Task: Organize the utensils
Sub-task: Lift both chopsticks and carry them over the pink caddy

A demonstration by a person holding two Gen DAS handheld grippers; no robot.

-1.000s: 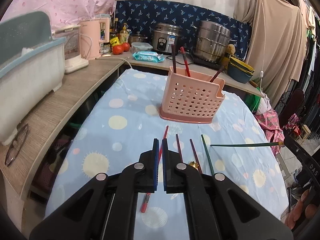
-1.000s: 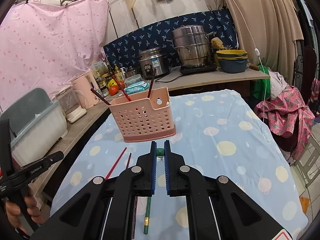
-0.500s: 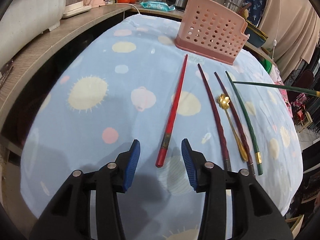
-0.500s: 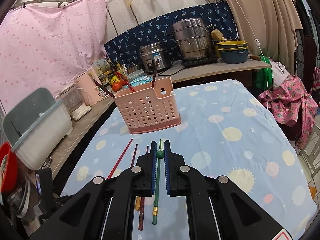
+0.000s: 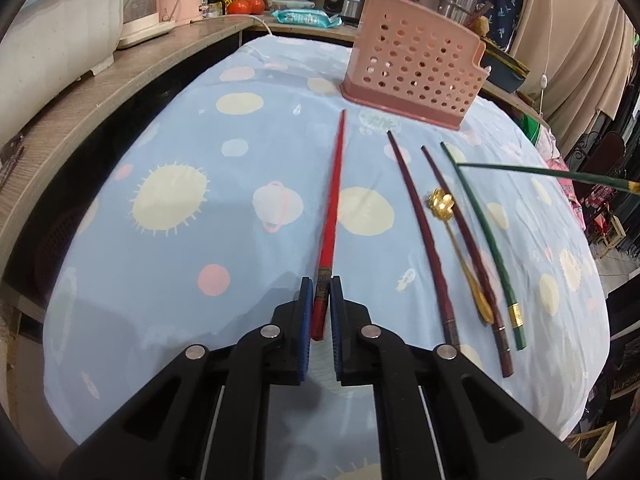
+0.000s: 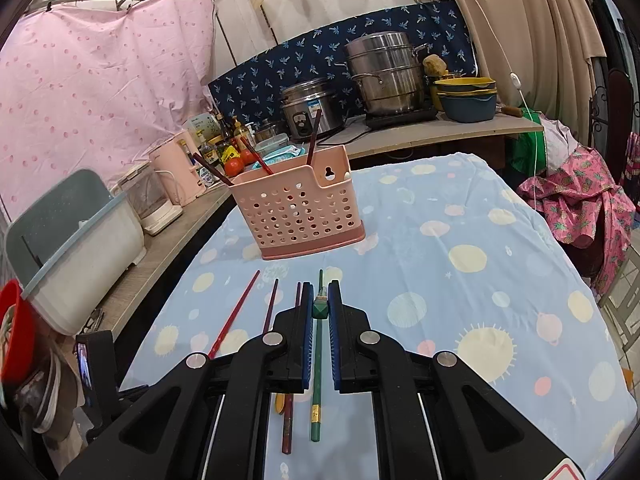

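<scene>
Our left fingers [image 5: 319, 294] have just closed on the red chopstick [image 5: 333, 208]; our right fingers [image 6: 320, 300] pinch a green chopstick [image 6: 320, 312] raised above the counter [image 6: 460, 240].

The left wrist view looks steeply down, close over the blue tablecloth [image 5: 168, 240], pink basket [image 5: 416, 76] at 12 o'clock. The right wrist view sits higher and flatter. Both share basket [image 6: 300, 208], cloth and red chopstick [image 5: 332, 208].

red chopstick [image 5: 333, 200]: butt end hidden between tongs | gold spoon [image 6: 279, 402]: mostly behind right tongs
</scene>
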